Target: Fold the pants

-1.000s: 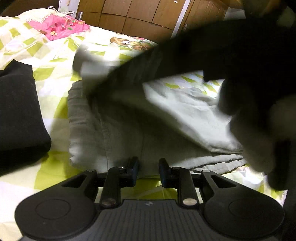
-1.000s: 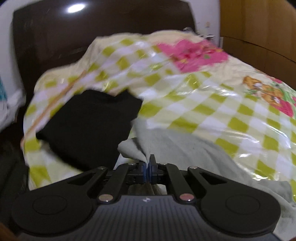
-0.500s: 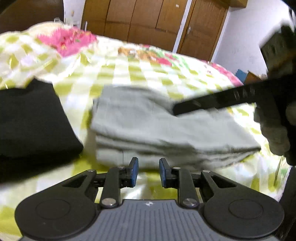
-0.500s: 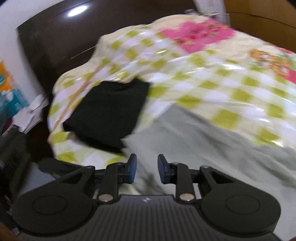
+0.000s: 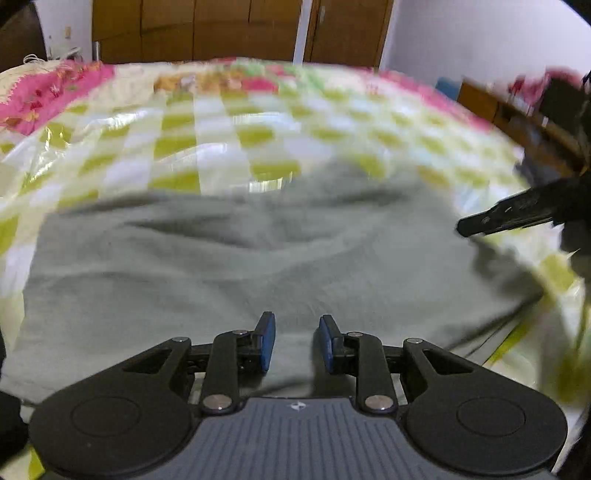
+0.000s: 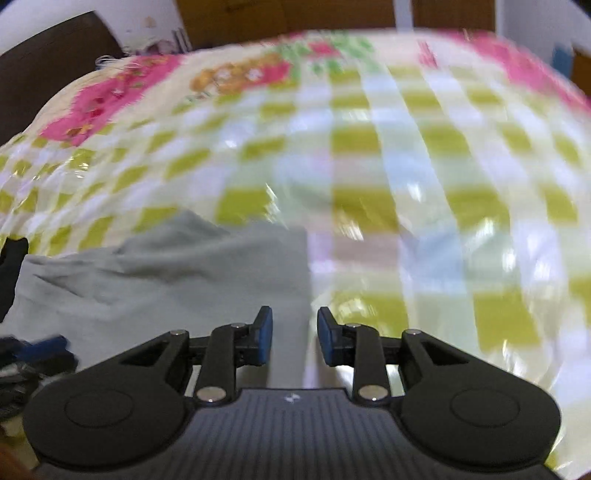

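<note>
Bed [image 5: 221,147] covered by a yellow-green checked sheet with pink floral border; wooden wardrobe doors [image 5: 184,29] behind it, dark headboard [image 6: 55,55] at far left in the right wrist view. Nothing lies on the folded grey pants [image 5: 240,266], which sit flat on the sheet near the bed's front edge.

Left gripper [image 5: 297,341] angled down over the pants' middle, fingers parted, nothing between them. Right gripper [image 6: 294,339] angled down over the pants' right edge, fingers released and empty; it shows in the left view as a dark bar [image 5: 517,214] at right.

Versus a second ago: right fingers were pinching a grey fold, have just been opening, cloth dropped. Black folded garment no longer in either view. Both views motion-blurred.
</note>
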Motion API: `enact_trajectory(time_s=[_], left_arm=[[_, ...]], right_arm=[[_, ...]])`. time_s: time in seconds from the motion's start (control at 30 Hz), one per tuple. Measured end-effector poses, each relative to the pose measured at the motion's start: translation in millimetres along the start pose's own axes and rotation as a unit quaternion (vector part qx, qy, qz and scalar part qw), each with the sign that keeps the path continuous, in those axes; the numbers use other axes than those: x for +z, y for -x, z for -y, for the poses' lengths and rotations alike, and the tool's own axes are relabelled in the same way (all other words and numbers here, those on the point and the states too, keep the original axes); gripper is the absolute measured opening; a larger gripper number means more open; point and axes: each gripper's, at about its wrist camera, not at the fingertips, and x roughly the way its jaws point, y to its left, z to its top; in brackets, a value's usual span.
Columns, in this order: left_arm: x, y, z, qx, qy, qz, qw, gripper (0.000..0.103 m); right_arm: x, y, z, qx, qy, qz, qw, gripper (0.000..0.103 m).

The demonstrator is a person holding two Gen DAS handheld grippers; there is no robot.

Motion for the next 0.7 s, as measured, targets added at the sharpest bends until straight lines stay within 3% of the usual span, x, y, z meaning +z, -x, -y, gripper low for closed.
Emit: enact_trajectory(time_s=[0.13,0.27,0.5,0.57,0.6,0.7], left_arm=[[8,7,7,0.008,-0.015,-0.007,0.9998,0.038],[20,7,16,0.014,-0.024,0.004,0.9996,0.038],[34,-20,43,-0.006,-0.036,-0.002,0.9993,0.038],[33,-26,49,-0.001,-0.043,-0.012,0.9990,0.038],[33,-30,51,0.003,-0.044,-0.017,0.9989,0.038],[33,-33,59,0.003,-0.041,-0.027,0.9988,0.038]], right_arm=[[-10,-9,30,0.085,-0.059,-0.029,0.994,0.034],[-3,-10,48,0.169,-0.098,-0.041,0.980,0.034],[-17,-10,58,0.234,-0.100,-0.078,0.964,0.033],[-16,-14,57,0.249,-0.111,-0.079,0.959,0.022],[-15,-20,56,0.251,-0.121,-0.083,0.957,0.007],[-10,-29,57,0.261,-0.142,-0.088,0.951,0.004]])
